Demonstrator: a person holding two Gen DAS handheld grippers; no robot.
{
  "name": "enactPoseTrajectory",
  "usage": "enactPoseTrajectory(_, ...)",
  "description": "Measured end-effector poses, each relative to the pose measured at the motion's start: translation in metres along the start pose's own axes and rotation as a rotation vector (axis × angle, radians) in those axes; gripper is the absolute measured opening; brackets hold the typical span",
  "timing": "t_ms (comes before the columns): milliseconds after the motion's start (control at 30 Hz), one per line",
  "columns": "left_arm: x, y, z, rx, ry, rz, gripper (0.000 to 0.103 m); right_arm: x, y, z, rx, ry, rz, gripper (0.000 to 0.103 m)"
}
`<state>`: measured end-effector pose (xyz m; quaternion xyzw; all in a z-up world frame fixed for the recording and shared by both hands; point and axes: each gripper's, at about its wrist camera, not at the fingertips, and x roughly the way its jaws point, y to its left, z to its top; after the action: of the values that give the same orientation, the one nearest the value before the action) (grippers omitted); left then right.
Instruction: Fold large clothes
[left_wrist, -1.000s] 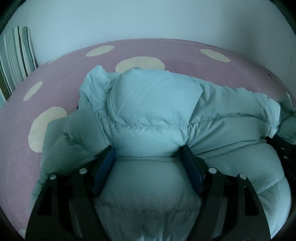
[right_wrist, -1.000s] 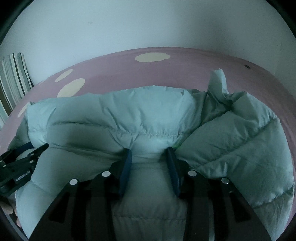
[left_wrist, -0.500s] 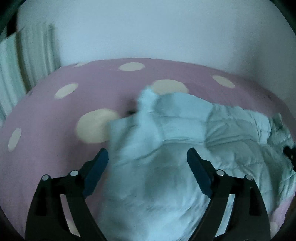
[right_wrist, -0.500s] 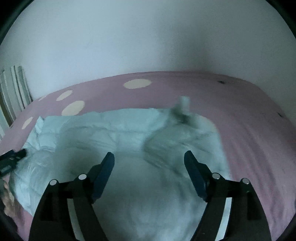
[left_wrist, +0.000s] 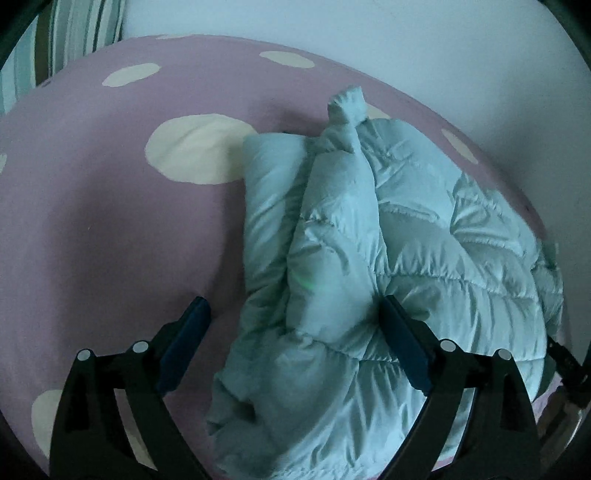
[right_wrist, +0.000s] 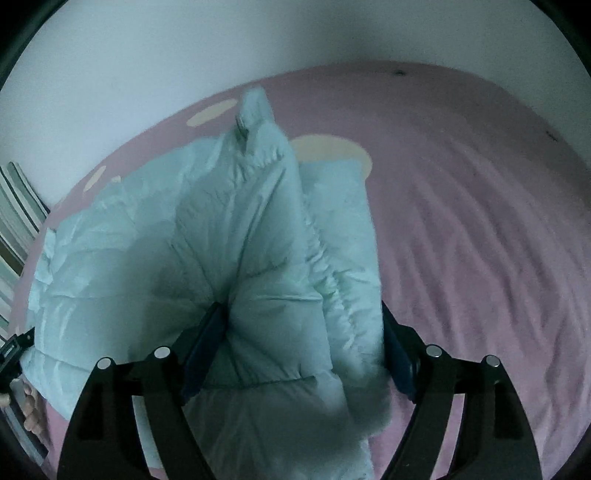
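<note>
- My left gripper (left_wrist: 291, 332), fingers spread wide, hovers over the puffer jacket (left_wrist: 388, 266) bunched on the polka-dot bedsheet (left_wrist: 110, 221).
- My right gripper (right_wrist: 303, 339), fingers wide, straddles a puffy fold.

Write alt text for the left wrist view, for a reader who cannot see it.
A pale blue puffer jacket lies bunched on a pink bedsheet with cream spots. The left tongs are open above it, gripping nothing, one finger over the sheet and one over the jacket. A white wall stands behind.
</note>
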<state>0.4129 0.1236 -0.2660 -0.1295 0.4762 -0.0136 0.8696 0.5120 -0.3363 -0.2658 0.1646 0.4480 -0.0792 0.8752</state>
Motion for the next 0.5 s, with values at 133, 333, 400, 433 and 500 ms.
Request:
enactPoseTrajectory(133,0.0,0.0,-0.002,0.0,-0.014,-0.029,0.066,-0.001,0.004,-0.007,-0.01,-0.005,0.041,0.058)
enactPoseTrajectory(333,-0.007,-0.007,-0.003,-0.008,-0.023,-0.096,0.023,-0.008,0.014,-0.012,0.0,-0.02,0.084,0.024)
enactPoseTrajectory(400,-0.015,-0.007,-0.005,-0.002,-0.035,-0.104,0.015,-0.015,0.014,-0.015,0.004,-0.029,0.097,0.019)
enactPoseTrajectory(433,-0.018,-0.007,-0.006,0.003,-0.038,-0.104,0.013,-0.018,0.014,-0.017,0.004,-0.03,0.103,0.019)
enactPoseTrajectory(500,-0.025,-0.005,-0.009,0.008,-0.045,-0.102,0.011,-0.025,0.013,-0.023,0.004,-0.032,0.111,0.017)
